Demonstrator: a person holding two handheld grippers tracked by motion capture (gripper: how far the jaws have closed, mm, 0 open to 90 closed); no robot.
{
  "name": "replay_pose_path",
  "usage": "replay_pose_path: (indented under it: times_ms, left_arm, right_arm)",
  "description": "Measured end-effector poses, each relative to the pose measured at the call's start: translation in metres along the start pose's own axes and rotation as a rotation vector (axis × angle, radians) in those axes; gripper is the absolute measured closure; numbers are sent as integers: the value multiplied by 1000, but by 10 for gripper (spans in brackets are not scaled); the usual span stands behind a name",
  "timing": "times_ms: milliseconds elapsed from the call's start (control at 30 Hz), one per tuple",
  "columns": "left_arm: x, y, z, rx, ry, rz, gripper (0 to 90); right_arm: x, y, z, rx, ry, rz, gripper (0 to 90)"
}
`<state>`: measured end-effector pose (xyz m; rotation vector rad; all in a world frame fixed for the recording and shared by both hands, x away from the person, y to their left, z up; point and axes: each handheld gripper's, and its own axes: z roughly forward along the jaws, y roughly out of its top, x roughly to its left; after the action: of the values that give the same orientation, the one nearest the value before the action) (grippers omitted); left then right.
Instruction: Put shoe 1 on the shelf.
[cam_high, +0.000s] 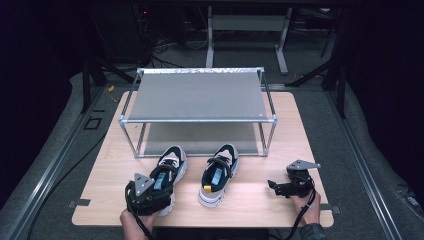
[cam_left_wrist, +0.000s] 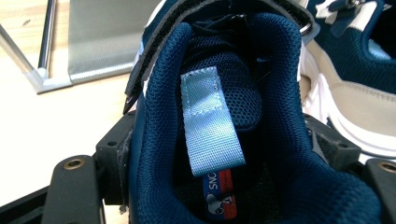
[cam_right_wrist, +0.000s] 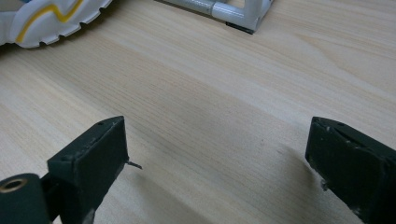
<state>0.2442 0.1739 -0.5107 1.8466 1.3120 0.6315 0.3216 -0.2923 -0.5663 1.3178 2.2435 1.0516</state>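
Two navy and white sneakers stand on the wooden table (cam_high: 260, 205), toes toward the rack. My left gripper (cam_high: 150, 194) is shut on the heel of the left sneaker (cam_high: 171, 167). In the left gripper view its jaws press on both sides of the navy heel collar (cam_left_wrist: 159, 154), and a light blue pull tab (cam_left_wrist: 210, 116) hangs inside the shoe. The right sneaker (cam_high: 219, 175) stands free beside it, with its side also showing (cam_left_wrist: 355, 74). My right gripper (cam_high: 274, 186) hovers low over bare wood at the right, open (cam_right_wrist: 217, 158), with nothing between its jaws.
A two-tier metal-framed rack (cam_high: 197, 120) with grey shelves stands at the back of the table; one corner foot (cam_right_wrist: 243, 11) lies ahead of the right gripper. The right sneaker's white and yellow sole (cam_right_wrist: 51, 18) is at that view's upper left. Dark floor surrounds the table.
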Motion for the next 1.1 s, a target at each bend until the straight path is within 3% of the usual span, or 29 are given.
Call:
replay_pose_path:
  times_ms: [467,1100]
  left_arm:
    - [1,19,3,-24,-7,15,262]
    - [0,45,21,-44,-26,30,261]
  right_arm:
    - [0,0,0,1,2,0,53]
    - [0,0,0,0,4,0,53]
